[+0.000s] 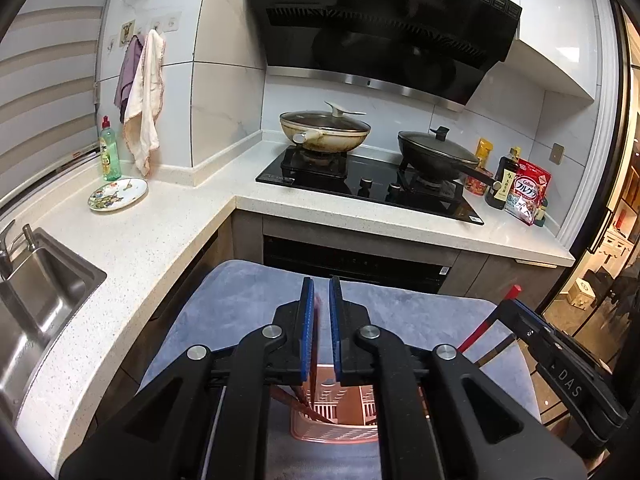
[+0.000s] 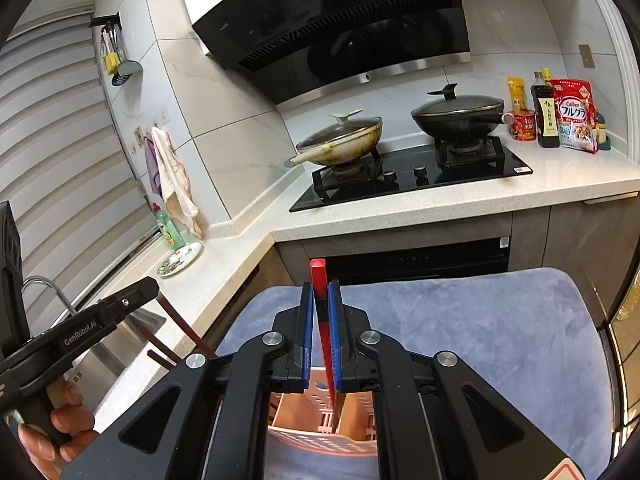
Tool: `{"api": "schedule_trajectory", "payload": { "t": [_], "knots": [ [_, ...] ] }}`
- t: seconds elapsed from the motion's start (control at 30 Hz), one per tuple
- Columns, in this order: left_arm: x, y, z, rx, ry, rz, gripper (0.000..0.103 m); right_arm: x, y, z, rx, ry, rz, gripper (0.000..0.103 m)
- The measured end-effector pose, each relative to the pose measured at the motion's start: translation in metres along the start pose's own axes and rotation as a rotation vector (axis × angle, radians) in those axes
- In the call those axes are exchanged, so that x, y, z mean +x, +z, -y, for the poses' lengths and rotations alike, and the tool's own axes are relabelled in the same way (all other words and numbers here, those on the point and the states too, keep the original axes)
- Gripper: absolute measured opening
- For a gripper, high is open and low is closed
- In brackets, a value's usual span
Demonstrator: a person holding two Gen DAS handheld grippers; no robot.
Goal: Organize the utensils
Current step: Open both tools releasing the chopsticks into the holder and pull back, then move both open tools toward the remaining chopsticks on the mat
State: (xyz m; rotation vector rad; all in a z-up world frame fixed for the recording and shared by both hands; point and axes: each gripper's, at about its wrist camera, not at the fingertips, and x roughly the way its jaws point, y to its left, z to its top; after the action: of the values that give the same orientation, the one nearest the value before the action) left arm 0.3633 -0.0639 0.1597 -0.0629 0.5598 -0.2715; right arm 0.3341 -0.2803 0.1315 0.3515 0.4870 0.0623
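A pink slotted utensil holder (image 1: 340, 412) stands on a blue-grey cloth (image 1: 420, 320), below both grippers; it also shows in the right wrist view (image 2: 320, 420). My left gripper (image 1: 322, 284) is nearly shut on a dark red chopstick (image 1: 317, 320) that hangs down into the holder, beside other dark chopsticks (image 1: 304, 400). My right gripper (image 2: 321, 286) is shut on a red chopstick (image 2: 319, 276), upright, its lower end in the holder. The right gripper's chopstick shows in the left wrist view (image 1: 486, 322). The left gripper (image 2: 152, 284) with dark chopsticks (image 2: 180, 324) shows at the left of the right wrist view.
A speckled white counter (image 1: 168, 240) wraps left to a steel sink (image 1: 36, 300). A painted plate (image 1: 118, 194) and a green bottle (image 1: 109, 152) stand by the window. The black hob (image 1: 372, 188) holds a cream pan (image 1: 324, 130) and a black pan (image 1: 440, 154). Food packs (image 1: 528, 192) stand at the right.
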Motion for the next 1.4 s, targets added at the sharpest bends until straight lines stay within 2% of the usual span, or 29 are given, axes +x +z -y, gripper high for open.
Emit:
{"api": "schedule_trajectory", "payload": {
  "t": [0.1, 0.17, 0.23, 0.3, 0.6, 0.73, 0.83, 0.87, 0.97, 1.0, 1.13, 1.23, 1.4],
  "knots": [
    [-0.003, 0.001, 0.001, 0.009, 0.004, 0.007, 0.01, -0.004, -0.001, 0.0, -0.002, -0.008, 0.009, 0.01],
    [-0.007, 0.001, 0.001, 0.012, 0.012, 0.013, 0.016, -0.009, 0.0, -0.001, -0.005, -0.011, 0.018, 0.011],
    [-0.013, 0.001, 0.001, 0.012, 0.027, 0.024, 0.032, -0.015, 0.002, -0.002, -0.007, -0.011, 0.026, 0.011],
    [-0.02, 0.001, 0.0, 0.011, 0.037, 0.033, 0.037, -0.023, 0.003, -0.004, -0.01, -0.011, 0.035, 0.012],
    [-0.051, -0.019, -0.008, 0.015, 0.077, 0.016, 0.037, -0.065, -0.02, -0.005, -0.032, -0.007, 0.019, 0.013],
    [-0.067, -0.039, -0.012, 0.014, 0.087, -0.003, 0.038, -0.085, -0.044, -0.005, -0.045, -0.018, -0.004, 0.013],
    [-0.08, -0.06, -0.014, 0.027, 0.107, -0.012, 0.047, -0.098, -0.063, -0.005, -0.043, -0.012, -0.029, 0.013],
    [-0.082, -0.064, -0.014, 0.031, 0.111, -0.015, 0.048, -0.104, -0.073, -0.005, -0.044, -0.012, -0.042, 0.013],
    [-0.092, -0.085, -0.015, 0.044, 0.12, -0.036, 0.049, -0.118, -0.102, -0.006, -0.04, -0.01, -0.076, 0.024],
    [-0.094, -0.094, -0.015, 0.046, 0.118, -0.048, 0.05, -0.122, -0.111, -0.006, -0.041, -0.011, -0.089, 0.024],
    [-0.101, -0.121, -0.015, 0.039, 0.115, -0.086, 0.051, -0.133, -0.15, -0.006, -0.055, -0.028, -0.154, 0.025],
    [-0.104, -0.143, -0.013, 0.043, 0.12, -0.114, 0.055, -0.14, -0.176, -0.007, -0.081, -0.056, -0.193, 0.024],
    [-0.106, -0.179, -0.012, 0.062, 0.124, -0.172, 0.056, -0.147, -0.22, 0.0, -0.068, -0.07, -0.27, 0.025]
  ]
}}
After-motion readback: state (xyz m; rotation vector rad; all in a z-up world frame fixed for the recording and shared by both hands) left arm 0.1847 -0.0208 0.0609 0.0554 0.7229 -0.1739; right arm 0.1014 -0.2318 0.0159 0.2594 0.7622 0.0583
